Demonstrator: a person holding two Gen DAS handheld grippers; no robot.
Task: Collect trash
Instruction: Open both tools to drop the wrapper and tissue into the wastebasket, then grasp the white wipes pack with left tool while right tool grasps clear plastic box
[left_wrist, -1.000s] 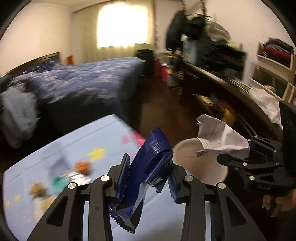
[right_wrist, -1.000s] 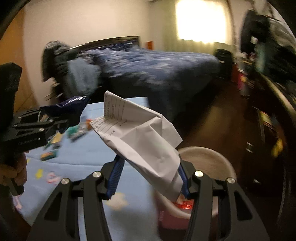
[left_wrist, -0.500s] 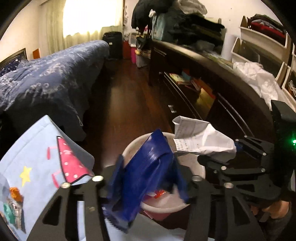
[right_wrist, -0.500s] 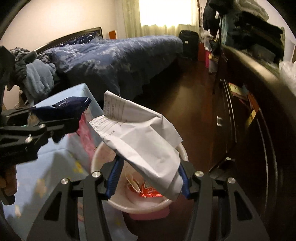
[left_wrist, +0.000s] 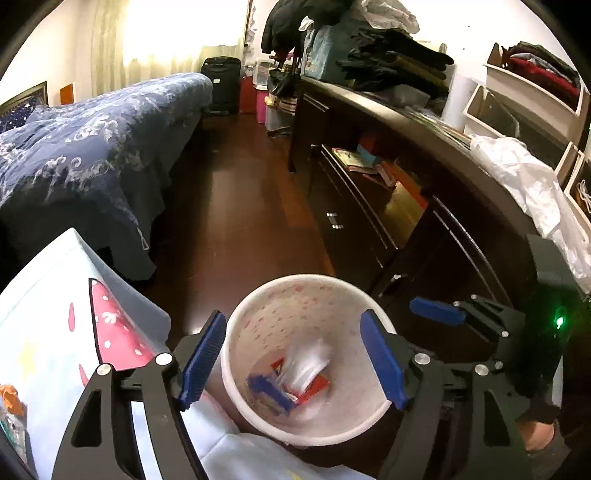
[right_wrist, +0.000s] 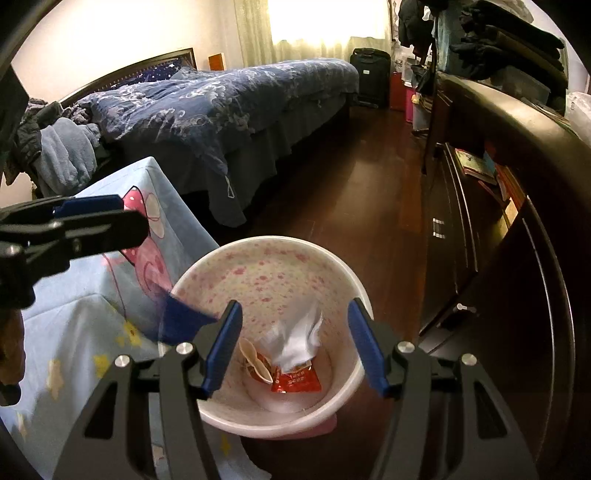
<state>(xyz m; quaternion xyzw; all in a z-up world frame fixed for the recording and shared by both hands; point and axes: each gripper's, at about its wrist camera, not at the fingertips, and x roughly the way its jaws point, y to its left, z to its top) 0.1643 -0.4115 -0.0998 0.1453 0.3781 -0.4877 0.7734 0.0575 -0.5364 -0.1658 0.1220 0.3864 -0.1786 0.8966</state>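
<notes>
A white trash bin (left_wrist: 255, 306) with pink speckles stands on the floor beside the table; it also shows in the right wrist view (right_wrist: 332, 273). My left gripper (left_wrist: 293, 363) is open and empty above it. My right gripper (right_wrist: 295, 349) is open and empty above it too. The blue wrapper (left_wrist: 269, 395) is blurred inside the bin; in the right wrist view it (right_wrist: 181, 319) is a blur at the bin's left rim. The crumpled white paper (right_wrist: 301, 338) lies in the bin on a red packet (right_wrist: 295, 380).
A table with a light blue cartoon cloth (left_wrist: 48, 332) is at the left. A bed with a blue quilt (right_wrist: 221, 96) lies beyond it. A dark dresser (left_wrist: 406, 206) runs along the right. Dark wood floor (left_wrist: 240, 206) lies between.
Both grippers opened over the bin. The blue wrapper left my left gripper and the white paper left my right gripper; both dropped toward the bin.
</notes>
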